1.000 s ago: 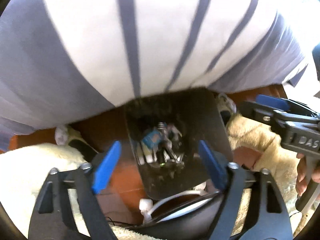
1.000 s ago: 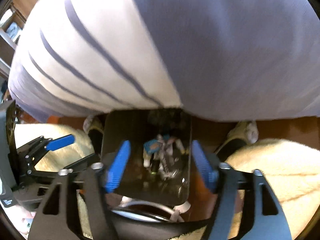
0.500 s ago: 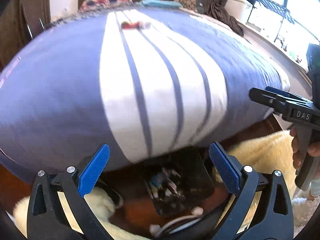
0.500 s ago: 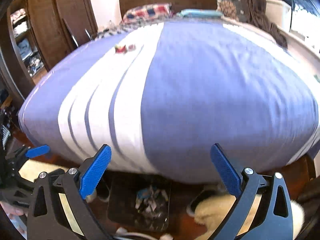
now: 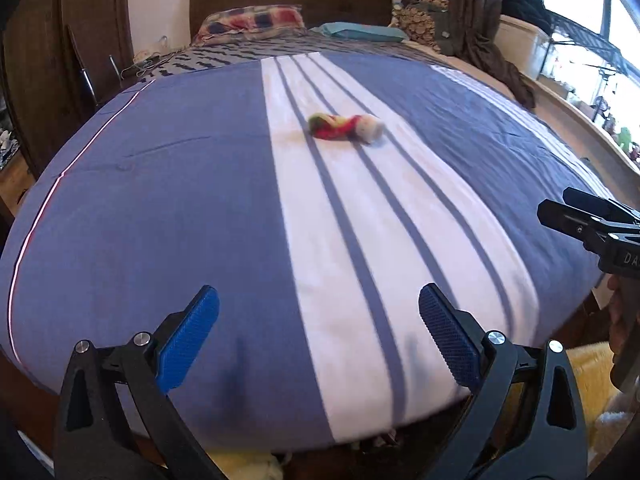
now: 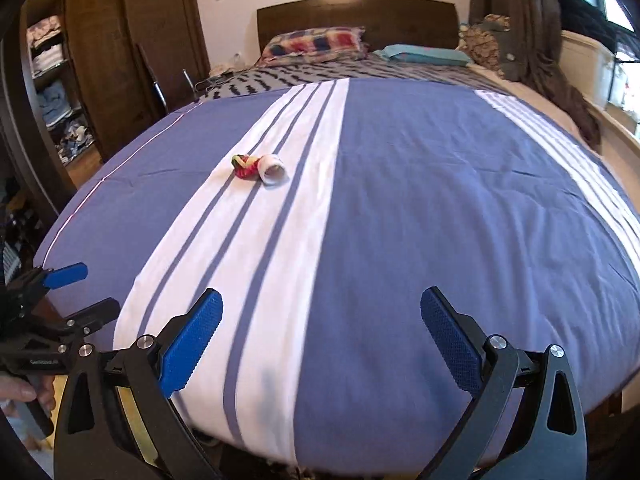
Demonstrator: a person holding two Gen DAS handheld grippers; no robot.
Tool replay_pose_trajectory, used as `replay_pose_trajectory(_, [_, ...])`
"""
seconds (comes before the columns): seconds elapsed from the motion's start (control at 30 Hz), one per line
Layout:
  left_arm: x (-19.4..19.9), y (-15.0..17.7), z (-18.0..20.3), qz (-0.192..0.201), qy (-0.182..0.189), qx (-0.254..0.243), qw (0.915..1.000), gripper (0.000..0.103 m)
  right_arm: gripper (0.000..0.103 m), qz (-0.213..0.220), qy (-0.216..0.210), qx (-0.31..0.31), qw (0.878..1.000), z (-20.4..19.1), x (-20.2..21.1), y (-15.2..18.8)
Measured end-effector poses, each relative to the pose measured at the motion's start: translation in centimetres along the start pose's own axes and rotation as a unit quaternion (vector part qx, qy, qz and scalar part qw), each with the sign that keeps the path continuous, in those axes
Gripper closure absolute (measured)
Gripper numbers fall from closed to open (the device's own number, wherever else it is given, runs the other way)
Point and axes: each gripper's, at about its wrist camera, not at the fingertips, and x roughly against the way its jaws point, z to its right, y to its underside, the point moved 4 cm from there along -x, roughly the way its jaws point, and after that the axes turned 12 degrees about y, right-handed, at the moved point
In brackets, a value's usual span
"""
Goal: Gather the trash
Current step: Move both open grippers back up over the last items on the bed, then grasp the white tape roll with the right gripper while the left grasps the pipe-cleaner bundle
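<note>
A small pile of trash, a red-green wrapper (image 5: 331, 126) with a white paper cup (image 5: 370, 129) beside it, lies on the white stripe in the middle of the bed; it also shows in the right wrist view (image 6: 246, 165). My left gripper (image 5: 319, 336) is open and empty above the foot of the bed, far short of the trash. My right gripper (image 6: 320, 338) is open and empty too, to the right of the left one. Each gripper shows in the other's view, the right one (image 5: 592, 228) and the left one (image 6: 60, 300). The trash bin is out of view.
The bed has a blue and white striped cover (image 6: 420, 200), pillows (image 6: 316, 42) and a dark headboard (image 6: 356, 12). A wardrobe with shelves (image 6: 52, 80) stands on the left, a curtain and clothes (image 6: 536, 60) on the right. A cream rug (image 5: 588, 384) lies on the floor.
Both grippers have tilted up from the black trash bin on the floor to face across the bed. The bin has dropped out of view and the trash on the bed has come into view.
</note>
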Motion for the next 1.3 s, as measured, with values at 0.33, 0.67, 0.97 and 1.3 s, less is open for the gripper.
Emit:
replay_pose_trajectory(0.33, [-4.6, -4.6, -4.7, -0.025, -0.036, 0.024, 0.9987, 0.008, 0.004, -0.011, -0.015, 0.016, 1.0, -3.9, -7.3, -6.1])
replay_pose_trajectory(0.67, [-7.3, -6.6, -5.7, -0.038, -0.03, 0.018, 0.9987, 0.008, 0.019, -0.05, -0.043, 0.047, 0.997, -8.3, -14.2, -8.9])
replay_pose_trajectory(0.97, [-9.5, -9.0, -5.8, -0.037, -0.024, 0.019, 0.9988, 0.008, 0.067, -0.052, -0.064, 0.068, 0.994, -8.8, -14.3, -9.2])
replay_pose_trajectory(1.3, [-13.6, -12.6, -2.5, -0.034, 0.013, 0.0, 0.9994, 0.008, 0.067, -0.011, -0.025, 0.053, 0.998, -3.8, -12.3, -10.7])
